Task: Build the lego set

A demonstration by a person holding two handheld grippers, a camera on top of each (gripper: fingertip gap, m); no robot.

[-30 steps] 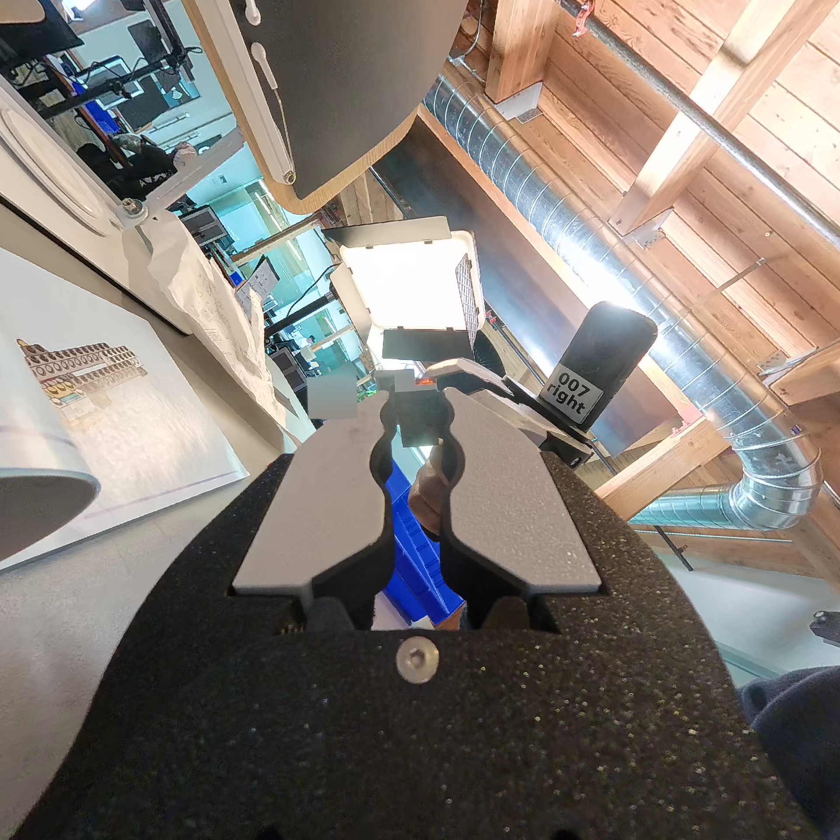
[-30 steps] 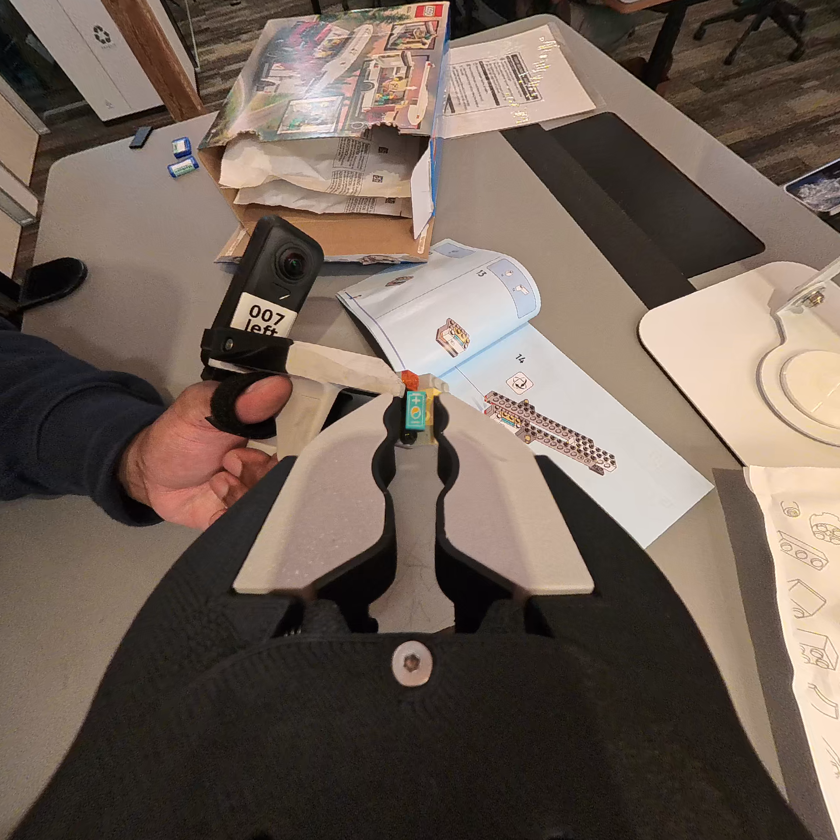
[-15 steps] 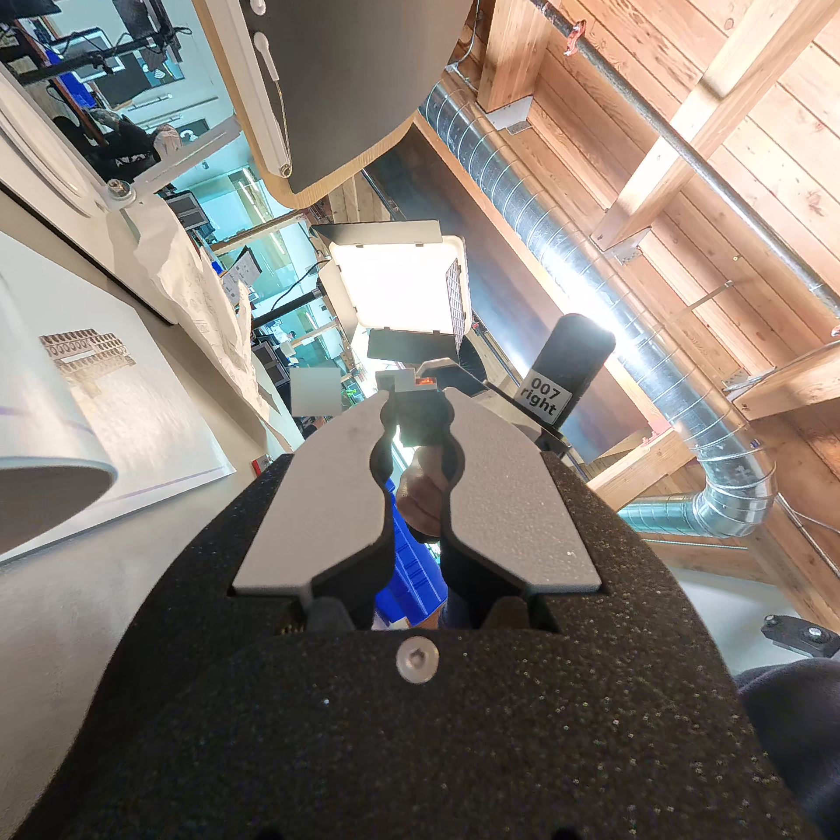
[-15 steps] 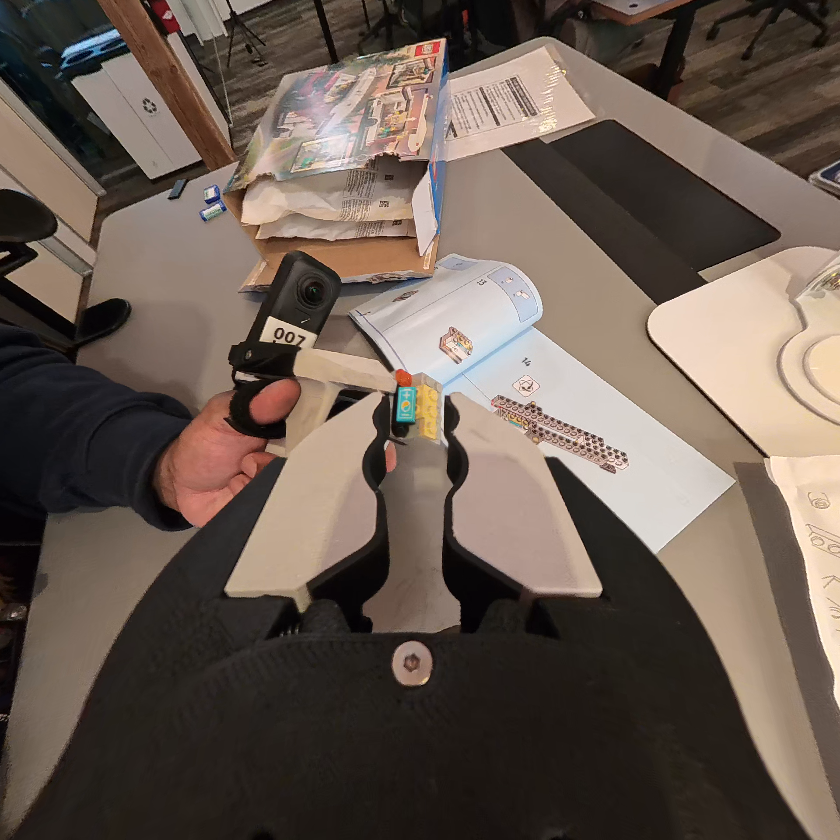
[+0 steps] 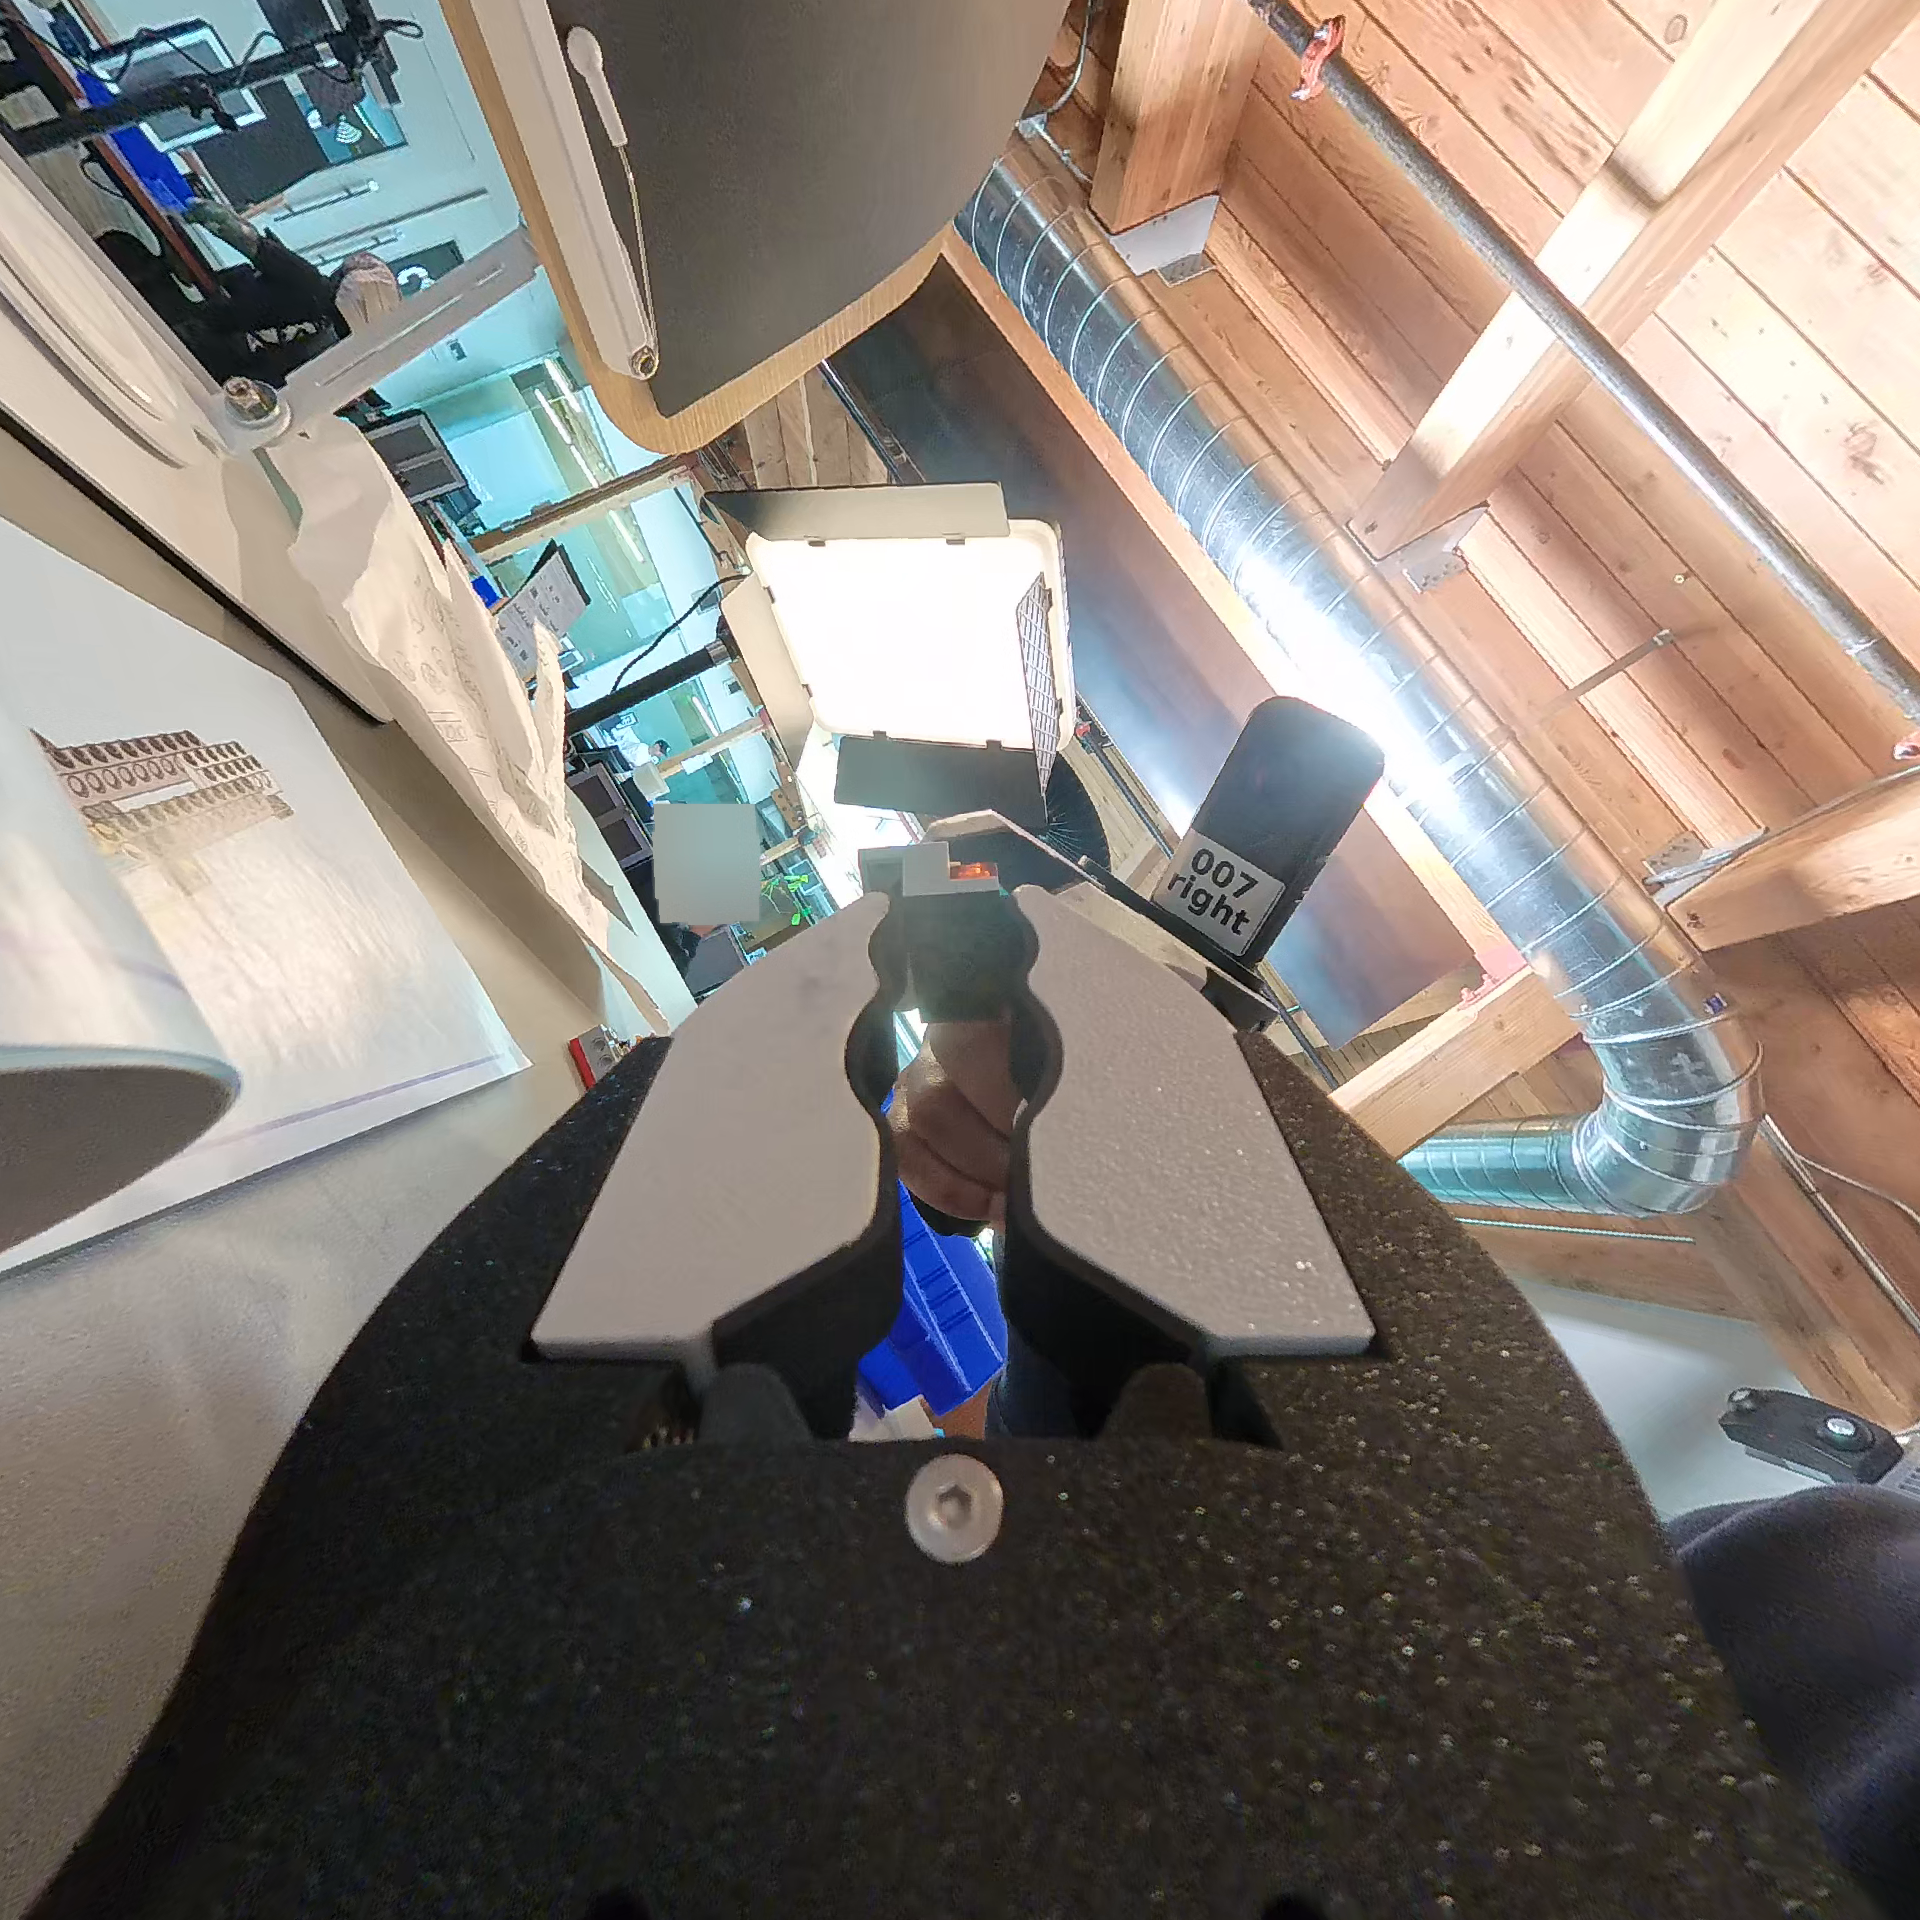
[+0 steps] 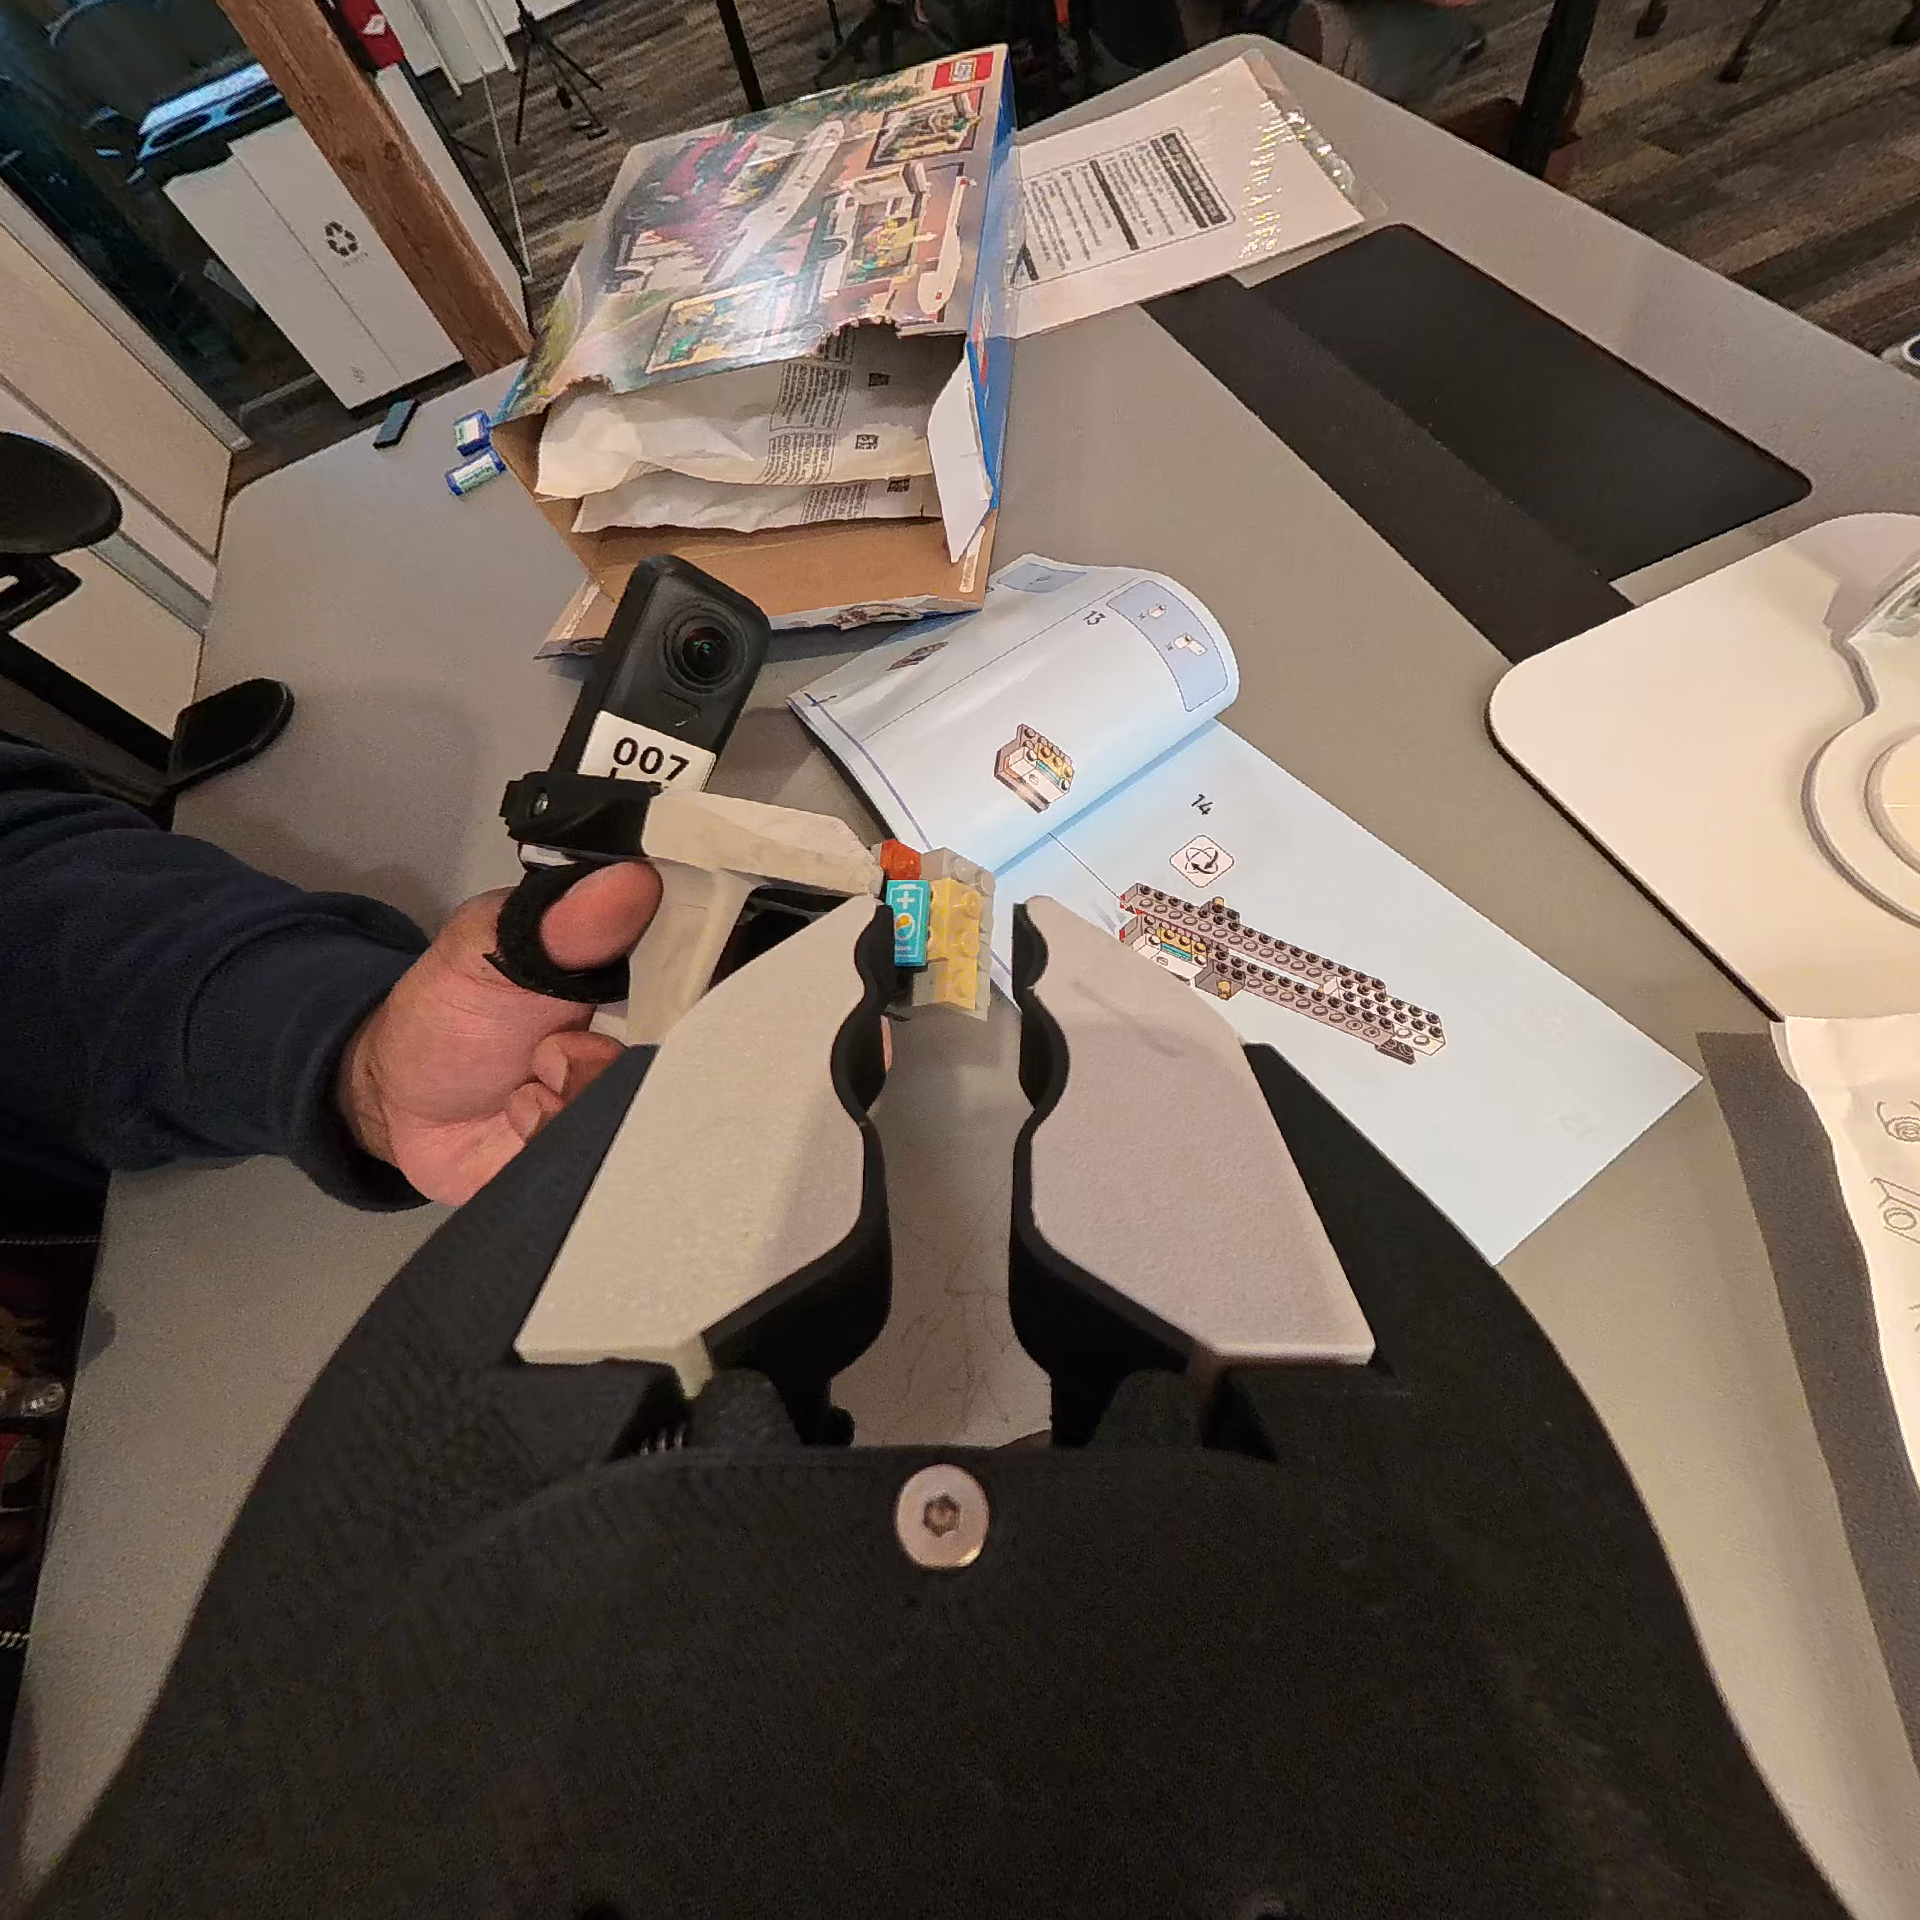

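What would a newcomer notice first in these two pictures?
First, the small brick block, yellow, grey and teal with an orange stud: the left gripper holds it from the left, and it stands between the open fingers of the right gripper. Behind it on the grey table lie an open instruction booklet and a torn toy box.

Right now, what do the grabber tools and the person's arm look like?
Each gripper has two flat pale-grey fingers with wavy black inner edges, set in a rough black body with a silver screw. The left gripper carries a black camera with a white label and a black finger strap. The arm wears a dark navy sleeve.
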